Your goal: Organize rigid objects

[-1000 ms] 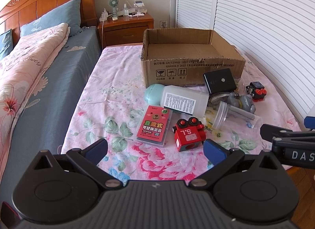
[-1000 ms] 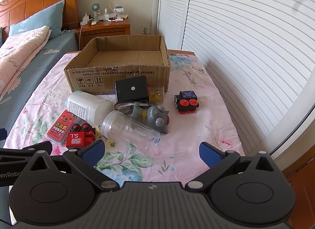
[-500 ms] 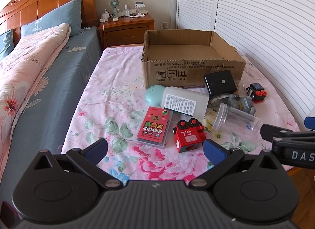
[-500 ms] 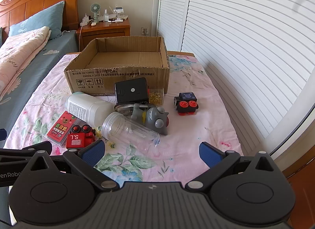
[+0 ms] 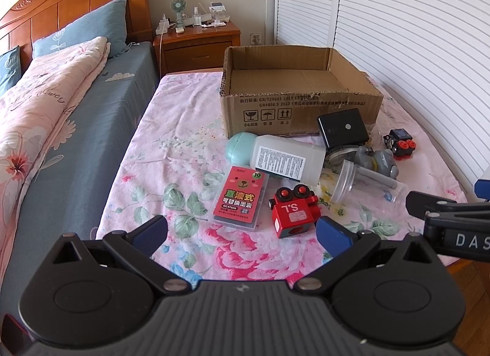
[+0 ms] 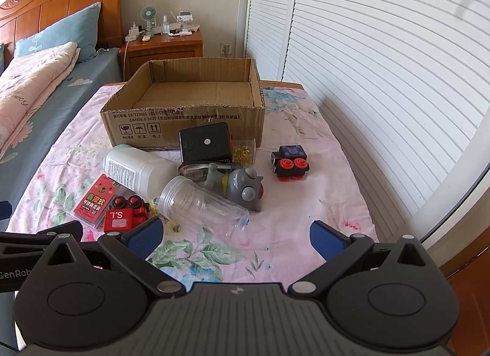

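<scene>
An empty cardboard box (image 5: 301, 111) (image 6: 183, 125) stands on the floral cloth. In front of it lie a white bottle with a teal cap (image 5: 281, 158) (image 6: 137, 170), a black box (image 5: 343, 128) (image 6: 204, 144), a clear jar (image 5: 367, 186) (image 6: 203, 204), a grey toy (image 5: 379, 161) (image 6: 240, 186), a red toy train (image 5: 294, 212) (image 6: 124, 215), a red card pack (image 5: 242, 196) (image 6: 96, 198) and a black toy block (image 5: 399, 141) (image 6: 289, 161). My left gripper (image 5: 242, 232) is open, just short of the red train. My right gripper (image 6: 234, 236) is open near the jar.
A bed with a pink quilt (image 5: 46, 105) lies to the left. A wooden nightstand (image 5: 199, 40) with a small fan stands behind the box. White louvred doors (image 6: 382, 50) run along the right. The table's right edge (image 6: 367, 203) drops toward the floor.
Both grippers have eased slightly forward and lower toward the pile. Nothing on the cloth has moved, and both stay open.
</scene>
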Action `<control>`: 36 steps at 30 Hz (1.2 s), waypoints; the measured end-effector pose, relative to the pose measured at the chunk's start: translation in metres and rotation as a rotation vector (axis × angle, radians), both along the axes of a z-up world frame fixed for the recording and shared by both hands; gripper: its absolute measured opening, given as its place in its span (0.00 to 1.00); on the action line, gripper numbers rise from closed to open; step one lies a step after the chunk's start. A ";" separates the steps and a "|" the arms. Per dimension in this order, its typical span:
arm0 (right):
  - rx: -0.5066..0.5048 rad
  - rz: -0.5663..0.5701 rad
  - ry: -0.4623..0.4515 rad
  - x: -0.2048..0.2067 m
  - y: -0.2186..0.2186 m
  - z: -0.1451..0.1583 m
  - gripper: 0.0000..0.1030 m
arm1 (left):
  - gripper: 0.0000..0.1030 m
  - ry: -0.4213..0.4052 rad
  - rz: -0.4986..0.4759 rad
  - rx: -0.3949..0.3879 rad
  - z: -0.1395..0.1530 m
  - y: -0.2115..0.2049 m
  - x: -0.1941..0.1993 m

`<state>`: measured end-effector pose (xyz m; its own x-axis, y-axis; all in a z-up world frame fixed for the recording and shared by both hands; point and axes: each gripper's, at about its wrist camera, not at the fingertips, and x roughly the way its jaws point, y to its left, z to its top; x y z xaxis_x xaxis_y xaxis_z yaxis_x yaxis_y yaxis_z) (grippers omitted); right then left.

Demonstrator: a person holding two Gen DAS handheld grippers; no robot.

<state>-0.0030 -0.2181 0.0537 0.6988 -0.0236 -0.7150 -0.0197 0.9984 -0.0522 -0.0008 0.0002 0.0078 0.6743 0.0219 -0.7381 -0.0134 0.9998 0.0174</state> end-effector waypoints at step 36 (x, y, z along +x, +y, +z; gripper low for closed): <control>-0.031 0.122 -0.010 0.045 0.002 -0.030 1.00 | 0.99 0.055 -0.139 -0.034 -0.047 0.033 0.041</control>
